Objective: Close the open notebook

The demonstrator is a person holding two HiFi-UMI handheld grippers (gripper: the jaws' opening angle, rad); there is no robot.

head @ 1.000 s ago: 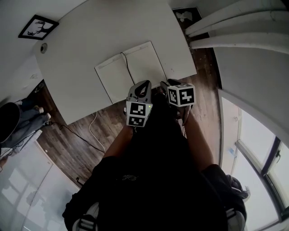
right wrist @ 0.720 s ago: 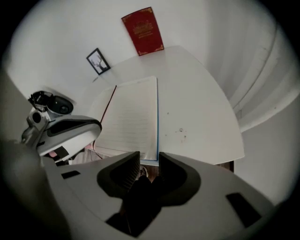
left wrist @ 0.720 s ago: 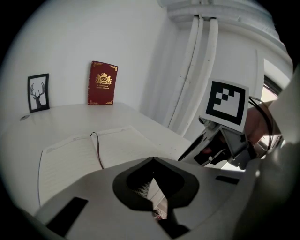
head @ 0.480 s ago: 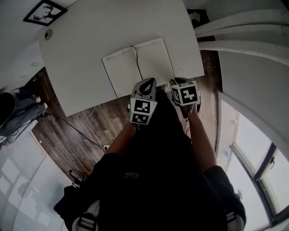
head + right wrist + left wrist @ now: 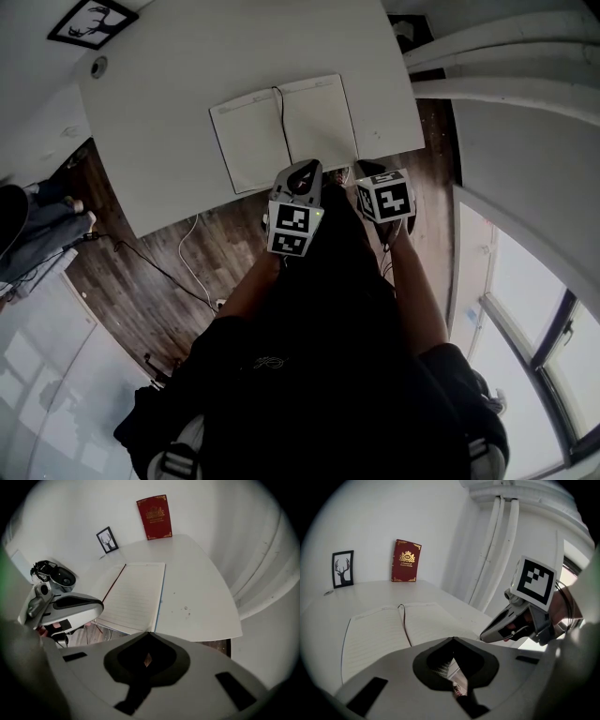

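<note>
Open white lined notebook (image 5: 281, 131) is lying flat; left gripper (image 5: 452, 639) is hovering pinched together, right gripper (image 5: 149, 633) is just finishing closing, both empty.

Black top (image 5: 319, 394) is filling the view, a small pale logo (image 5: 267, 363) showing on the chest, sleeves ending above the forearms. Left tool (image 5: 302, 171) and right tool (image 5: 367, 170) are showing grey shells, each carrying a white cube (image 5: 291, 230) with black square markers.

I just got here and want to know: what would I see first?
The big open notebook lying flat near the front edge of the white table. Behind it, a red book with gold print stands against the wall, beside a small framed deer picture.
</note>
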